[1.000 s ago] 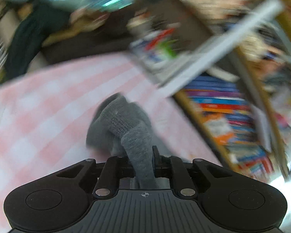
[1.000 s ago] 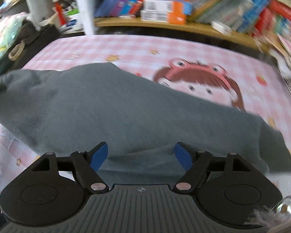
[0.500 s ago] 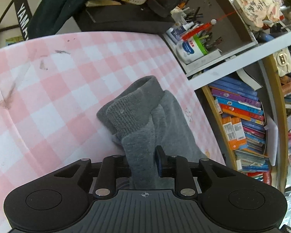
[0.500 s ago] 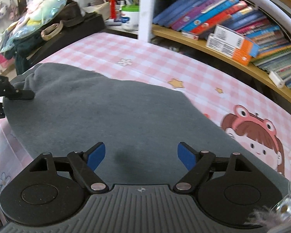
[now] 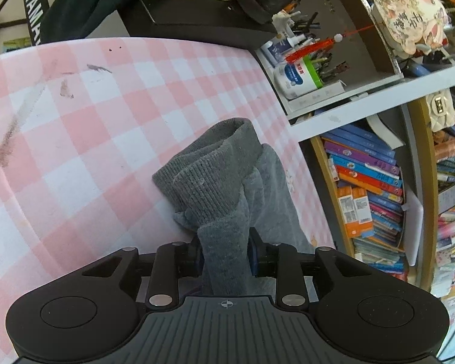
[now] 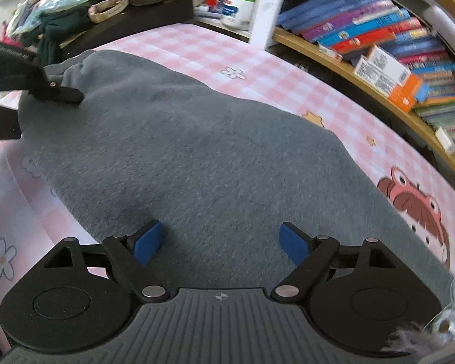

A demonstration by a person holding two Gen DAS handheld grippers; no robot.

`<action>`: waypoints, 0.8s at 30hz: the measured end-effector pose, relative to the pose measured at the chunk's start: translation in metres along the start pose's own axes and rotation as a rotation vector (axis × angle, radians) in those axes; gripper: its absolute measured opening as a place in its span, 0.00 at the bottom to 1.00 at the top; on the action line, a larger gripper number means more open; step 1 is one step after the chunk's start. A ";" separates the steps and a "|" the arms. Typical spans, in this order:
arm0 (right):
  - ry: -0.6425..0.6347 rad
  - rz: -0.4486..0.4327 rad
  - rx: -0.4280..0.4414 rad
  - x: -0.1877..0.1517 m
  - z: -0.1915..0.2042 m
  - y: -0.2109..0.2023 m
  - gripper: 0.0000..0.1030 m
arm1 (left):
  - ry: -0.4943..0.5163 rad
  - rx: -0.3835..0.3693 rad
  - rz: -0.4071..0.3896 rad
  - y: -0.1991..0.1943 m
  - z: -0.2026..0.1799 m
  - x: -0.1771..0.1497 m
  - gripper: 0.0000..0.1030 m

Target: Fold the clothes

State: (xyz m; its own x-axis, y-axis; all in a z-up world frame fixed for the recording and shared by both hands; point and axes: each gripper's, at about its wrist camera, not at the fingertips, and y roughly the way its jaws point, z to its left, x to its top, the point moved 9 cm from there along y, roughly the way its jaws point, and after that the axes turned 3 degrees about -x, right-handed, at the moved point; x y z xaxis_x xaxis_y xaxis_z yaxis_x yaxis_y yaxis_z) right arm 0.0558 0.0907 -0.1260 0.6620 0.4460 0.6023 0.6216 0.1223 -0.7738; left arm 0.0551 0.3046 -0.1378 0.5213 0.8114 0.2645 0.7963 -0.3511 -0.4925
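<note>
Pink checked table cover [image 5: 112,127] bears dark smears near its far-left edge. Cartoon figure print [image 6: 409,200] on cover. Wooden shelf [image 6: 379,97] holds leaning books [image 6: 379,30] (spines unreadable). White tub [image 5: 294,75] beside pens.

Garment [image 6: 197,157] flat on the table [image 6: 197,45], bookshelf [image 6: 394,69] behind.

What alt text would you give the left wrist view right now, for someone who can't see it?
The left gripper pinches a bunched fold of a gray garment, whose ribbed cuff lies ahead on a pink and white checked tablecloth. Crowded bookshelves stand to the right, and a dark case with a watch on it sits beyond the table's far edge.
</note>
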 end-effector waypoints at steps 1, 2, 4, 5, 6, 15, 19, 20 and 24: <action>0.014 0.002 -0.002 -0.001 -0.001 0.000 0.82 | -0.010 -0.007 -0.002 0.001 0.001 0.000 0.24; 0.023 0.003 -0.006 -0.001 -0.001 0.000 0.82 | -0.020 -0.013 -0.004 0.001 0.001 0.001 0.24; 0.027 0.001 -0.016 -0.002 0.000 -0.001 0.82 | -0.040 -0.017 -0.006 0.003 0.003 0.002 0.18; 0.029 0.002 -0.019 -0.002 0.000 -0.001 0.82 | -0.038 -0.016 -0.006 0.004 0.003 0.002 0.18; 0.032 0.002 -0.022 -0.002 0.000 -0.001 0.82 | -0.029 -0.014 -0.006 0.004 0.002 0.002 0.16; 0.128 -0.020 0.007 0.005 -0.025 -0.019 0.83 | 0.336 -0.045 -0.048 -0.013 -0.066 0.000 0.13; 0.187 -0.071 0.025 0.004 -0.046 -0.036 0.87 | 0.511 -0.035 -0.080 -0.019 -0.099 -0.013 0.13; 0.196 -0.082 0.030 0.003 -0.052 -0.041 0.88 | 0.550 -0.028 -0.089 -0.020 -0.106 -0.018 0.13; 0.212 -0.102 0.035 -0.008 -0.077 -0.054 0.90 | 0.682 0.002 -0.118 -0.022 -0.136 -0.037 0.13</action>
State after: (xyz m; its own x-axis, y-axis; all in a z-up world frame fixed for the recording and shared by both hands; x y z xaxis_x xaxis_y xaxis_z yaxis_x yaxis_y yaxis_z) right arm 0.0490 0.0124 -0.0734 0.6721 0.2338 0.7026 0.6774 0.1892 -0.7109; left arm 0.0601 0.2187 -0.0244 0.5077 0.3691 0.7785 0.8596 -0.2771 -0.4293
